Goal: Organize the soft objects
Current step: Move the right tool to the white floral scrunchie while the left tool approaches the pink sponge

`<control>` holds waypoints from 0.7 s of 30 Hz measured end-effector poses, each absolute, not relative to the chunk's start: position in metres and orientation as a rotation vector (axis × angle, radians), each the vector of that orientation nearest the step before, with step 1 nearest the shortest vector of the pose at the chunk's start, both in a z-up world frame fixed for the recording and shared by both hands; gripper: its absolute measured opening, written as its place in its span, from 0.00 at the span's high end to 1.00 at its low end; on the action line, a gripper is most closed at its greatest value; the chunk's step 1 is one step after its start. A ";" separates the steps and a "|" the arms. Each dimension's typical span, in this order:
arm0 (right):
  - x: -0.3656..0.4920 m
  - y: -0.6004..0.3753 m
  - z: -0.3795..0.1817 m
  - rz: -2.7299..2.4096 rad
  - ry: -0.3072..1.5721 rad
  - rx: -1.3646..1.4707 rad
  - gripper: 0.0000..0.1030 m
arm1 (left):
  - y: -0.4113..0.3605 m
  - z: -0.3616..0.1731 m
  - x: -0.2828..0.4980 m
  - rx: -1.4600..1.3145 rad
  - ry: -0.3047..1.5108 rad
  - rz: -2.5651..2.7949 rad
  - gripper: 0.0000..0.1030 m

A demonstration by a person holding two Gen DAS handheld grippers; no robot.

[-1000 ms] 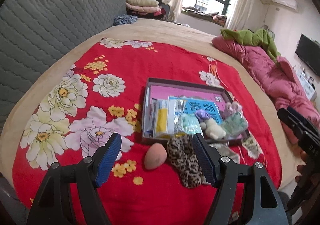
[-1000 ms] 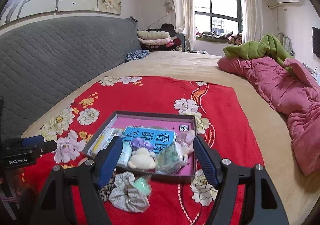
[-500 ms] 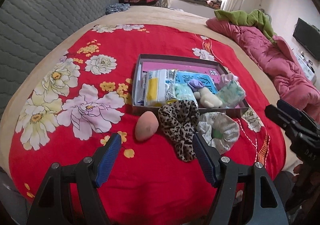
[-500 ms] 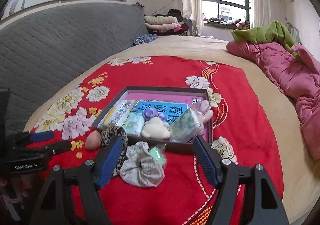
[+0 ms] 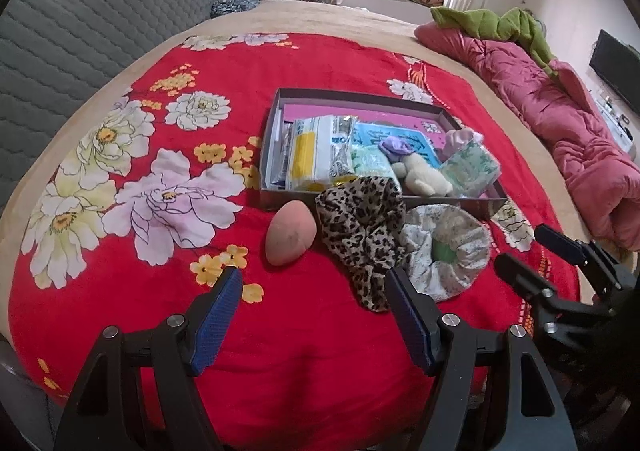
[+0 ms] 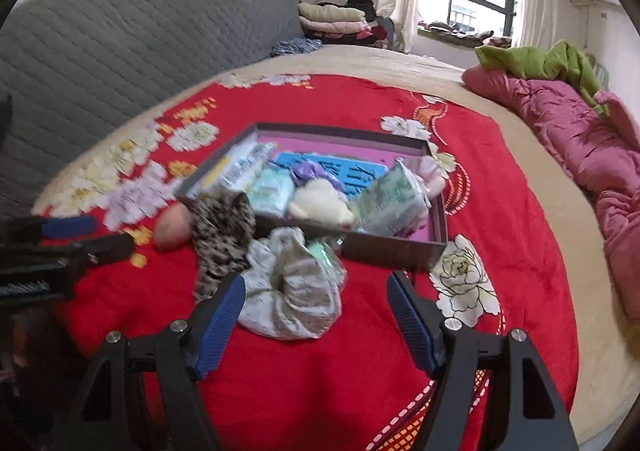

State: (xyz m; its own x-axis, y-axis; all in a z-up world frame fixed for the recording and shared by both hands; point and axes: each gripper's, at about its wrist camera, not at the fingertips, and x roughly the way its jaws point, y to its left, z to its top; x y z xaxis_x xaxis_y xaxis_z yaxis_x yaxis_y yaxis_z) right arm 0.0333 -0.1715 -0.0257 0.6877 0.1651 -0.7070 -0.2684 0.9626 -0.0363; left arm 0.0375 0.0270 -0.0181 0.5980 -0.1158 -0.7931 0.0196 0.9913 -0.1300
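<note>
Left hand-held gripper (image 5: pixel 310 317): fingers spread wide, nothing between them; hovers over the red blanket, short of the loose items.
Right hand-held gripper (image 6: pixel 316 321): fingers spread wide, holding nothing; left blue pad sits just in front of the pale scrunchie's near edge. Whether it touches, cannot tell.
Red blanket (image 5: pixel 168 323): floral print, spread over the bed; carries everything below.
Box (image 5: pixel 348 95): shallow, dark-walled, pink floor, open top; sits mid-blanket.
Box contents: white-and-yellow packet (image 5: pixel 314 153) on the left, blue printed card (image 5: pixel 418 143) under the pile, purple scrunchie (image 5: pixel 394 147), cream plush toy (image 5: pixel 422 177), green patterned tissue pack (image 5: pixel 472 167) leaning on the right wall.
Pink sponge (image 5: pixel 290 233): egg-shaped, lying on the blanket just outside the box's near wall, left of the leopard piece.
Leopard scrunchie (image 5: pixel 366 237): on the blanket, upper edge against the box's near wall, just beside the sponge.
Pale scrunchie (image 5: pixel 444 251): floral fabric, on the blanket right of the leopard one and touching it; a green item (image 5: pixel 444 251) sits in its centre.
Pink quilt (image 5: pixel 560 123): bunched along the bed's right side, green cloth (image 5: pixel 492 21) on its far end.
Right-wrist view: left half blurred.
</note>
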 end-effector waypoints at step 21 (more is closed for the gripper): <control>0.070 -0.176 -0.070 0.160 0.838 -0.129 0.43 | 0.046 -0.063 0.081 -0.212 0.958 -0.073 0.27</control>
State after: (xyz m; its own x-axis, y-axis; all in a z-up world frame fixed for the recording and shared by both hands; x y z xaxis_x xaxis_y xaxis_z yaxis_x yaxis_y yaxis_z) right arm 0.0697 -0.1764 -0.0700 0.6581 0.0905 -0.7474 -0.1918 0.9802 -0.0502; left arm 0.0814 0.0461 -0.0631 0.5744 -0.1556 -0.8036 -0.0318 0.9768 -0.2118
